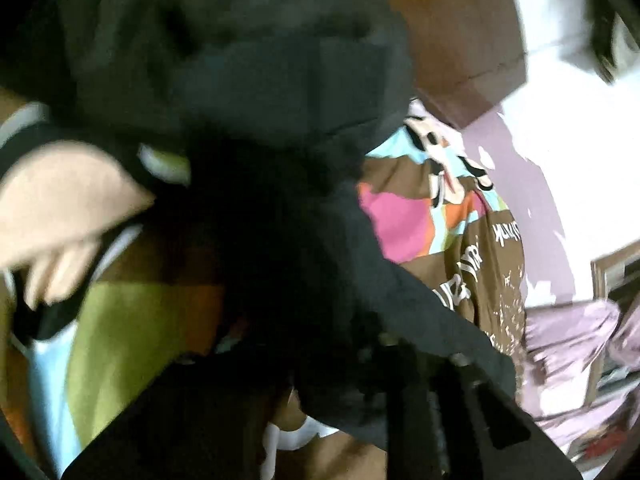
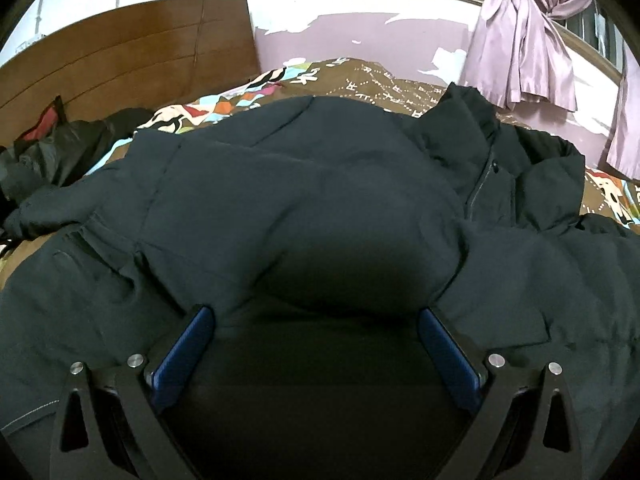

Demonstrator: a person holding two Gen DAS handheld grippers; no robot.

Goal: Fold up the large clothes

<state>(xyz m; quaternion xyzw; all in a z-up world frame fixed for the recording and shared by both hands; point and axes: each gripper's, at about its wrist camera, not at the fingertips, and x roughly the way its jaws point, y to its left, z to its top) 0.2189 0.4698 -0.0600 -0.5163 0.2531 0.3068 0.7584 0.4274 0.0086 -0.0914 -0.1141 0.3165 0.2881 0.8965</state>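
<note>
**Right gripper spread wide against dark jacket**

The right gripper has its blue pads far apart, pressed into the dark jacket lying on the patterned bedspread. The left gripper is buried in jacket fabric; its spread is unclear.

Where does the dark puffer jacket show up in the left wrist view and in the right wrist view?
Left wrist: the dark puffer jacket fills the top and centre, blurred, draping over the tongs.
Right wrist: the jacket spreads across the middle, bulging between the open tongs.
Shared landmark: the wooden headboard.
</note>
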